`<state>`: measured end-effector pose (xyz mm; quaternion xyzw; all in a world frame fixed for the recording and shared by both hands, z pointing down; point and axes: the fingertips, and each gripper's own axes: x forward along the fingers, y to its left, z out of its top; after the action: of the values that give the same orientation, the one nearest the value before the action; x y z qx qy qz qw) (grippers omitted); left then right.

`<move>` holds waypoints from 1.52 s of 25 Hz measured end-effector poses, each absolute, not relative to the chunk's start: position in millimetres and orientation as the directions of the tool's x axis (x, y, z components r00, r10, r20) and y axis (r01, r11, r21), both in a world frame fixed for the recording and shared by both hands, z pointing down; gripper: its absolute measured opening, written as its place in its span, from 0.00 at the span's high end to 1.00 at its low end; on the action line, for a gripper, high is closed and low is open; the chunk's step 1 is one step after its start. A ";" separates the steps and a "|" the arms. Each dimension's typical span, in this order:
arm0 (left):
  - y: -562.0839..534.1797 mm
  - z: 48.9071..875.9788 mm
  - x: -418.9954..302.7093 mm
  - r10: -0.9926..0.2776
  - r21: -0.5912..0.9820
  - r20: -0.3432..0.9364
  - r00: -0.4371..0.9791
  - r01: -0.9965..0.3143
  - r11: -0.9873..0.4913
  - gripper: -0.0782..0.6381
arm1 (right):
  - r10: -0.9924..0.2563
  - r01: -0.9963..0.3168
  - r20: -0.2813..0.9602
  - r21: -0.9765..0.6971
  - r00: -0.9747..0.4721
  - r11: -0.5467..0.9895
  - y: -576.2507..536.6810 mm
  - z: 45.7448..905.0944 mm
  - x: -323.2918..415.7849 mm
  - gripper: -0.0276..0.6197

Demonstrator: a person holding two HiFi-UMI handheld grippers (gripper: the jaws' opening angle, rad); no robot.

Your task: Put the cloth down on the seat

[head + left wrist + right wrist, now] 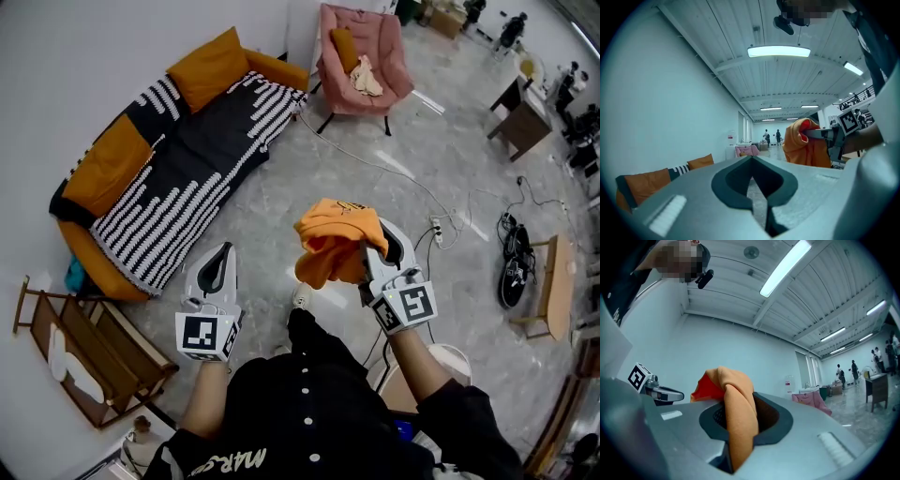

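While the sofa [92,255] lies off to our left, our left gripper [223,253] is empty, jaws together. Just beside it, the orange cloth [333,239] hangs bunched, clamped in our right gripper [364,253]. The pink armchair [389,56] stands well ahead of those jaws. We cannot tell which of the two seats is meant.

Only readable text: white lettering [228,461] on the lower front of the person's black shirt [309,403], upside down in the head view, roughly "MAR-S". The remaining characters run off the frame edge.
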<state>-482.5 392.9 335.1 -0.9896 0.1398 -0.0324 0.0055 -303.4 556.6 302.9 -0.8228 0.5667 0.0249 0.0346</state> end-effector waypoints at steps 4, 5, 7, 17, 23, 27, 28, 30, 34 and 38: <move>374.0 331.7 -454.5 -0.273 -0.029 0.061 0.960 -0.271 -0.962 0.89 | -0.930 -0.935 -0.098 -0.024 0.354 -0.354 535.2 295.2 -276.1 0.83; 369.8 330.6 -447.2 -0.272 -0.031 0.061 0.960 -0.271 -0.962 0.89 | -0.930 -0.935 -0.102 -0.023 0.354 -0.353 530.8 293.3 -269.1 0.83; 361.3 327.8 -433.0 -0.274 -0.035 0.059 0.960 -0.272 -0.962 0.89 | -0.930 -0.936 -0.108 -0.021 0.353 -0.353 522.3 289.3 -254.9 0.83; 320.7 321.7 -375.3 -0.299 -0.041 0.072 0.952 -0.297 -0.954 0.89 | -0.931 -0.936 -0.100 -0.051 0.351 -0.348 480.7 287.1 -190.5 0.83; 295.7 327.0 -338.0 -0.320 -0.047 0.076 0.944 -0.317 -0.947 0.89 | -0.941 -0.945 -0.092 -0.033 0.327 -0.325 456.5 293.5 -149.8 0.83; 286.1 325.2 -309.1 -0.326 -0.043 0.072 0.943 -0.324 -0.945 0.89 | -0.945 -0.951 -0.103 -0.026 0.310 -0.309 443.7 294.6 -125.9 0.83; 284.8 325.1 -302.1 -0.326 -0.041 0.071 0.943 -0.323 -0.945 0.89 | -0.946 -0.951 -0.103 -0.024 0.308 -0.307 441.1 295.0 -120.0 0.83; 281.8 325.8 -288.2 -0.324 -0.041 0.067 0.944 -0.322 -0.946 0.89 | -0.946 -0.952 -0.104 -0.026 0.307 -0.306 435.6 295.2 -106.7 0.83; 281.1 325.0 -265.7 -0.321 -0.042 0.065 0.945 -0.318 -0.947 0.89 | -0.948 -0.954 -0.108 -0.026 0.299 -0.298 429.9 295.2 -84.8 0.83; 280.4 327.2 -253.7 -0.326 -0.039 0.061 0.943 -0.324 -0.945 0.89 | -0.942 -0.947 -0.094 -0.050 0.321 -0.317 426.8 298.7 -72.4 0.83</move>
<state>-253.7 280.4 327.2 -0.9857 0.1649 -0.0331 0.0144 -72.4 426.8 298.7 -0.8112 0.5823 0.0237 0.0481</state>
